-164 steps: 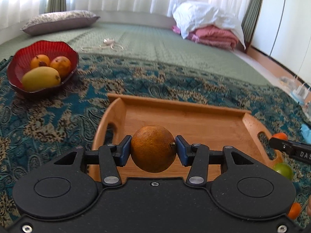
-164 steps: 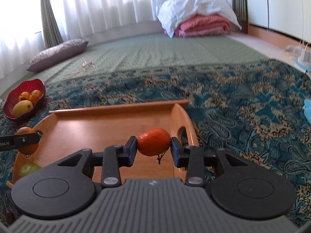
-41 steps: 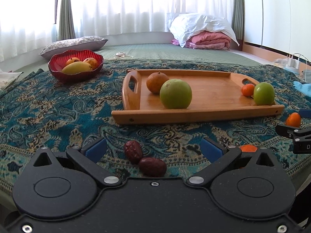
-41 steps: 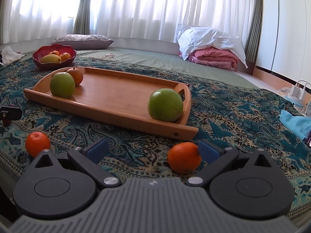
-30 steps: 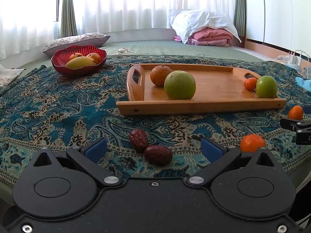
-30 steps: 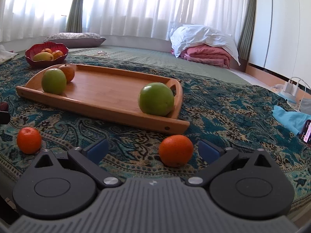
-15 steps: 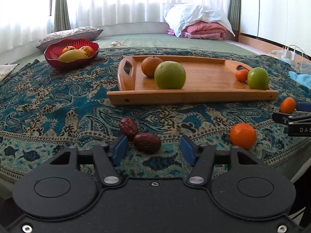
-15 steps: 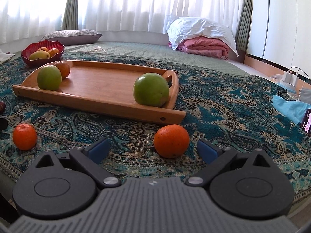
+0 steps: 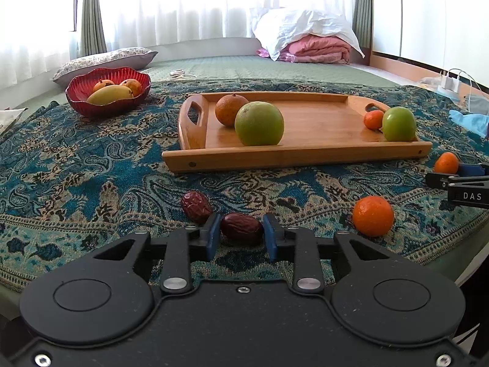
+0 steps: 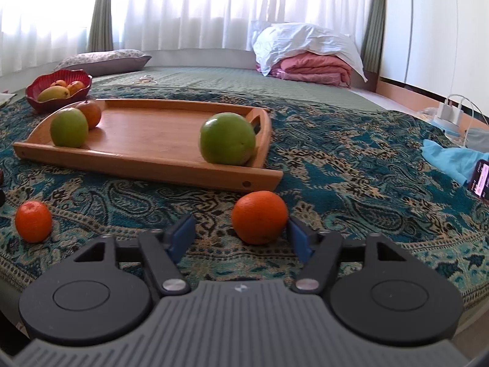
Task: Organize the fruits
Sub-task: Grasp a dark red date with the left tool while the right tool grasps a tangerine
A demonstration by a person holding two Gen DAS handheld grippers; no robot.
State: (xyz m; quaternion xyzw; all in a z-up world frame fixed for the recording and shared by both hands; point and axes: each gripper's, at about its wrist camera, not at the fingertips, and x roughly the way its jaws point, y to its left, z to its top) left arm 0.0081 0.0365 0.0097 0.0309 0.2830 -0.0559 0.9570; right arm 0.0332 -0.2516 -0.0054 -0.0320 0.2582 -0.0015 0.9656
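Note:
My left gripper (image 9: 241, 235) is shut on a dark red date (image 9: 242, 227) that lies on the patterned cloth; a second date (image 9: 195, 205) lies just left of it. My right gripper (image 10: 241, 236) is open, with a tangerine (image 10: 259, 216) between its fingers, touching the right pad. Another tangerine (image 10: 33, 220) lies to the left, and also shows in the left wrist view (image 9: 373, 216). The wooden tray (image 9: 305, 153) holds an orange (image 9: 229, 110), two green fruits (image 9: 259, 124) (image 9: 398, 124) and a small tangerine (image 9: 373, 119).
A red bowl (image 9: 107, 105) with a mango and oranges stands at the far left. A blue cloth (image 10: 452, 159) and a phone (image 10: 479, 182) lie at the right. Pillows, folded bedding (image 10: 311, 53) and a charger are behind, beyond the cloth.
My left gripper has closed from wide open onto the near date. My right gripper has narrowed around the tangerine and moved closer to it.

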